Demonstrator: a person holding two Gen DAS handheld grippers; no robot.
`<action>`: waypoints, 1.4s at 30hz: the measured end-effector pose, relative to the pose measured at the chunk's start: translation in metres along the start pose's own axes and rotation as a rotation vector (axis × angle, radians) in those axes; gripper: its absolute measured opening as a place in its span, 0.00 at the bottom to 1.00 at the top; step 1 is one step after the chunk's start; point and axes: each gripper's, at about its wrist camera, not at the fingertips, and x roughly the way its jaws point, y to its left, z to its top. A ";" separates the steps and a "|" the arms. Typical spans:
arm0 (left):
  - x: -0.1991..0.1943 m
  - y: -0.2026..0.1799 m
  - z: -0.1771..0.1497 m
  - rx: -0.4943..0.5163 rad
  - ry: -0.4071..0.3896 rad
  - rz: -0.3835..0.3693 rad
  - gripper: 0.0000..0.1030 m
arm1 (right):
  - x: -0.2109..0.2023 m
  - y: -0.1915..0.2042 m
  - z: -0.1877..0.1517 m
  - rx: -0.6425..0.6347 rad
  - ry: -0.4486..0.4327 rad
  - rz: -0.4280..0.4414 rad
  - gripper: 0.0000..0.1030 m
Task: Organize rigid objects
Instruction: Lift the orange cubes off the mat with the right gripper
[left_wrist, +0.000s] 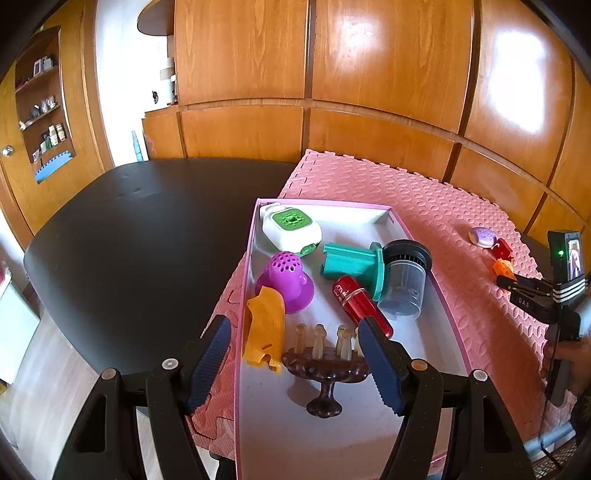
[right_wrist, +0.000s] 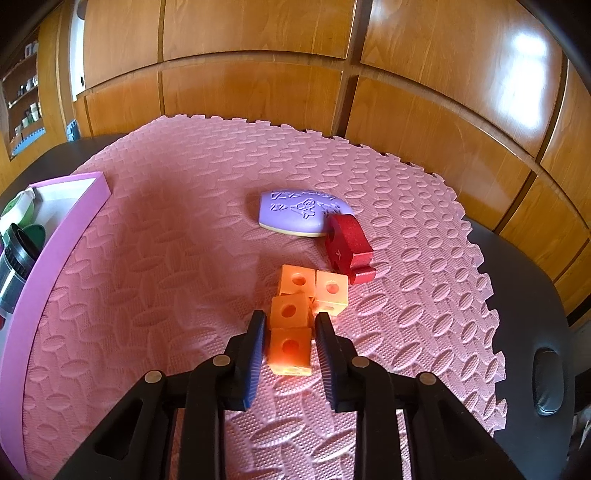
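Observation:
A pink-rimmed box (left_wrist: 373, 208) on the pink foam mat (right_wrist: 166, 258) holds a white and green device (left_wrist: 290, 229), a purple perforated cup (left_wrist: 286, 280), a yellow piece (left_wrist: 266, 330), a teal part (left_wrist: 351, 262), a grey canister (left_wrist: 404, 280), a red tube (left_wrist: 356, 301) and a dark wooden peg stand (left_wrist: 325, 373). My left gripper (left_wrist: 293, 363) is open above the box's near end, around the stand. My right gripper (right_wrist: 290, 350) has its jaws on both sides of the orange linked cubes (right_wrist: 295, 314), close to them. A purple oval (right_wrist: 299, 214) and a red block (right_wrist: 349, 249) lie beyond.
The mat lies on a black table (left_wrist: 140, 240) whose left half is bare. Wooden wall panels (left_wrist: 369, 74) stand behind. The box's rim (right_wrist: 59, 236) is at the left of the right wrist view. A black object (right_wrist: 548, 382) lies on the table at the right.

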 end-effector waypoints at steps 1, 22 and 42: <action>0.000 0.000 0.000 -0.001 0.000 -0.001 0.70 | -0.001 0.001 -0.001 -0.005 0.004 -0.010 0.25; 0.002 0.014 -0.001 -0.046 -0.003 -0.025 0.70 | -0.031 0.018 -0.021 0.090 0.059 0.011 0.25; 0.001 0.019 -0.003 -0.056 -0.008 -0.021 0.70 | -0.066 0.043 -0.028 0.146 -0.001 0.134 0.24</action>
